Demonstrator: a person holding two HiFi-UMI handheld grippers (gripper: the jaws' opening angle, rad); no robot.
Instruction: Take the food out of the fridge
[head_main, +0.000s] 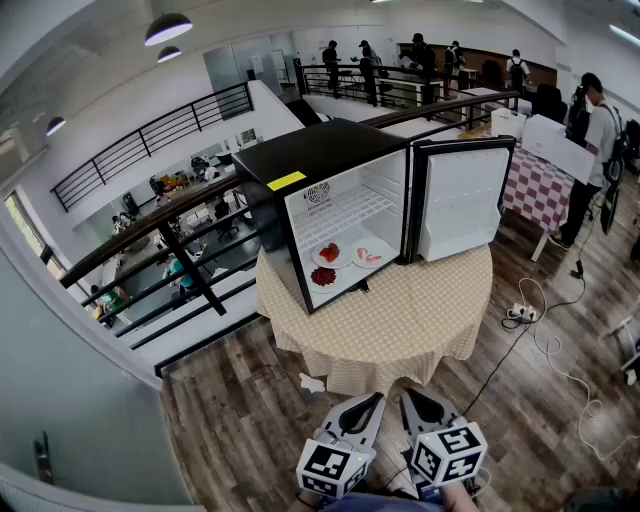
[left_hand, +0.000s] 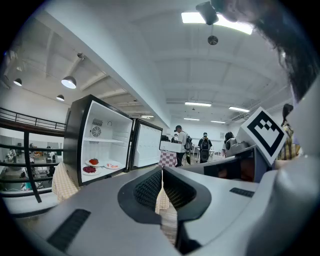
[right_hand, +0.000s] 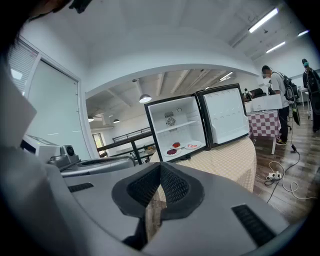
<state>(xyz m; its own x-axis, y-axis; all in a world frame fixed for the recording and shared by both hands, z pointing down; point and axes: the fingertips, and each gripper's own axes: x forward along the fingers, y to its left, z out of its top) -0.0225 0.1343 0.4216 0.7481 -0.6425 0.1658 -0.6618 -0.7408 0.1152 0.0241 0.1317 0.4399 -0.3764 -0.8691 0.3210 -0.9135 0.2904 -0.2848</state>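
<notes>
A small black fridge (head_main: 300, 160) stands on a round table with a checked cloth (head_main: 400, 320), its door (head_main: 460, 200) swung wide open to the right. On its floor lie three white plates: one with red tomatoes (head_main: 329, 253), one with dark red food (head_main: 323, 276), one with pink slices (head_main: 369, 255). The same plates show far off in the left gripper view (left_hand: 93, 162) and the right gripper view (right_hand: 176, 145). My left gripper (head_main: 373, 403) and right gripper (head_main: 410, 398) hang low near my body, well short of the table, both shut and empty.
A black railing (head_main: 170, 240) runs behind the table at the left. White cables and a power strip (head_main: 520, 312) lie on the wooden floor at the right. People stand by a checked table (head_main: 545, 185) at the far right.
</notes>
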